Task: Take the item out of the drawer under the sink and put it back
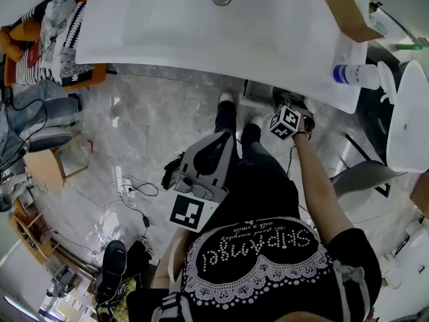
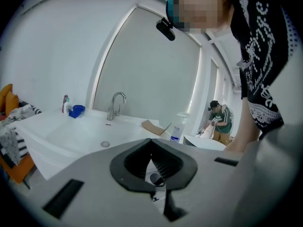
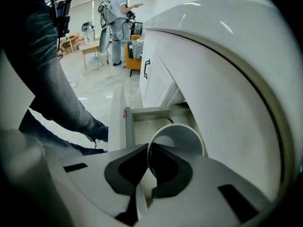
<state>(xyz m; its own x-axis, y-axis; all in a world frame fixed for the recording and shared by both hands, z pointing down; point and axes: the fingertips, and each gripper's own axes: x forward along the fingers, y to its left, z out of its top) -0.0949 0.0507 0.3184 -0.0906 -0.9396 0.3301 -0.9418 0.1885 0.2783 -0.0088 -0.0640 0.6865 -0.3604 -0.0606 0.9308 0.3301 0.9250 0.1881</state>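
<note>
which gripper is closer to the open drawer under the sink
Right. The right gripper hangs over the drawer, gripping a white cup; the left gripper is up at the person's waist, away from it.

Lower part of white cup (image 3: 182,140) behind jaws of right gripper (image 3: 147,151)

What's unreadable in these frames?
Right gripper view: white round cup, base behind the right gripper shut on its rim; open white drawer's back behind the cup.
Head view: cup hidden beneath that gripper; drawer mostly under white sink counter.
Left gripper view: white spray bottle's label too small.
</note>
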